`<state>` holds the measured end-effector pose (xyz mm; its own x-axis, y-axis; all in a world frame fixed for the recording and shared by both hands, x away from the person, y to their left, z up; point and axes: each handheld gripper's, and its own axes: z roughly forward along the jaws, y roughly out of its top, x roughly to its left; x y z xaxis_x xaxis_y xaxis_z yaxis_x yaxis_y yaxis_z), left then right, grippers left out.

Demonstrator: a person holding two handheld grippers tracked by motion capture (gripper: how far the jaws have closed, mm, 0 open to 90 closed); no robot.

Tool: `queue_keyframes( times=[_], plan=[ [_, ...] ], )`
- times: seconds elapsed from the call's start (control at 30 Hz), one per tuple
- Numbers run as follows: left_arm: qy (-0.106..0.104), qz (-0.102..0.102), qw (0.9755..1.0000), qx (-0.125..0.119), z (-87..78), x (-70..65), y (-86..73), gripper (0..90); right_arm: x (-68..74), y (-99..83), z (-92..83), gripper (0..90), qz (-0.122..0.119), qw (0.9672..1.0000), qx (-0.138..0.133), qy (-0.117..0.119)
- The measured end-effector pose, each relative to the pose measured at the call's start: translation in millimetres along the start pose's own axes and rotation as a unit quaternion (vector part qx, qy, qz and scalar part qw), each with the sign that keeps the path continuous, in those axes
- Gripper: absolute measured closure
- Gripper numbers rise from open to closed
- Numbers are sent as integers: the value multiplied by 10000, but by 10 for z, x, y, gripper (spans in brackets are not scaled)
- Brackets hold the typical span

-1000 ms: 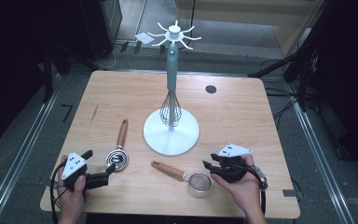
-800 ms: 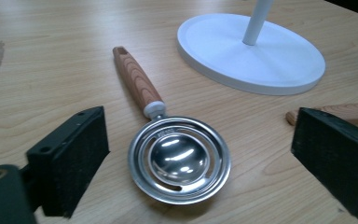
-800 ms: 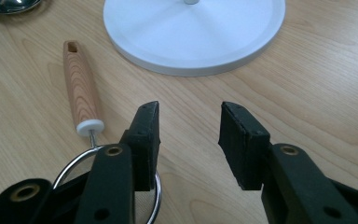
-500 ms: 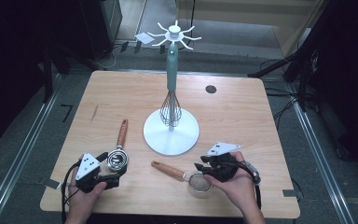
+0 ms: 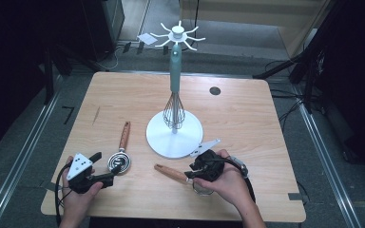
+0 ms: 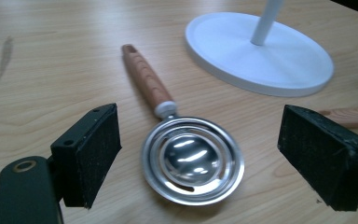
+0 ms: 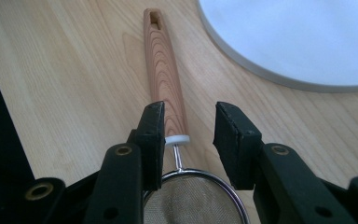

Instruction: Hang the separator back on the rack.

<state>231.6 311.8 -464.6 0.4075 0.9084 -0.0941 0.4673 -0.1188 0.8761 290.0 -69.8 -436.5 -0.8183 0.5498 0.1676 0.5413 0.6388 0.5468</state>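
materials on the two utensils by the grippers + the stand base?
Slotted spoon: polished metal bowl, mirror glints; reddish handle looks like smooth wood, could be plastic. Strainer: fine wire mesh in a shiny metal rim; its handle is plainly wood, grain rings visible, white collar at the neck. Stand base: matte white, painted metal or plastic, can't tell.

Your left gripper (image 5: 115, 170) low at left, jaws spread wide. Your right gripper (image 5: 190, 173) tilted down, jaws partly parted.

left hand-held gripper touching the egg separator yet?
Apart. In the left gripper view the pads stand wide on either side of the egg separator, with bare table showing in both gaps.
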Motion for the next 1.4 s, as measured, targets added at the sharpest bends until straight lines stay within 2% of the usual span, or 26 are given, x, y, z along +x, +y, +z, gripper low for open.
queue_keyframes(
  times=[0.07, 0.2, 0.3, 0.53, 0.77, 0.87, 0.9, 0.97, 1.07, 1.13, 1.3, 1.4],
  plan=[
    [114, -95, 9999, -1, -9, 80, -11, 133, -17, 24, 26, 648, 9, 9999, 164, 46],
    [452, -78, 9989, 56, -17, 221, -35, 133, -72, 37, 81, 648, 164, 9985, 462, 255],
    [589, -176, 9981, 49, -29, 317, -48, 134, -74, 50, 124, 647, 169, 9973, 590, 407],
    [827, -283, 9961, 87, -67, 469, -70, 137, -77, 88, 208, 622, 260, 9940, 912, 545],
    [878, -293, 9956, 128, -53, 506, -88, 137, -76, 120, 305, 622, 254, 9918, 1111, 582],
    [848, -322, 9958, 145, -35, 506, -95, 137, -59, 119, 337, 628, 193, 9918, 1135, 555],
    [843, -312, 9959, 143, -28, 503, -98, 137, -43, 123, 343, 633, 265, 9917, 1142, 536],
    [826, -312, 9960, 146, -20, 499, -100, 137, -36, 123, 353, 635, 208, 9917, 1170, 495],
    [832, -326, 9959, 149, -15, 499, -105, 137, -13, 109, 379, 645, -66, 9916, 1234, 374],
    [824, -329, 9960, 145, -12, 501, -107, 137, 10, 95, 405, 690, -185, 9914, 1260, 287],
    [818, -368, 9959, 137, -11, 507, -108, 137, 48, 72, 398, 713, -402, 9930, 1098, 161],
    [810, -391, 9959, 115, -15, 515, -108, 137, 45, 58, 360, 715, -366, 9947, 934, 206]
  ],
)
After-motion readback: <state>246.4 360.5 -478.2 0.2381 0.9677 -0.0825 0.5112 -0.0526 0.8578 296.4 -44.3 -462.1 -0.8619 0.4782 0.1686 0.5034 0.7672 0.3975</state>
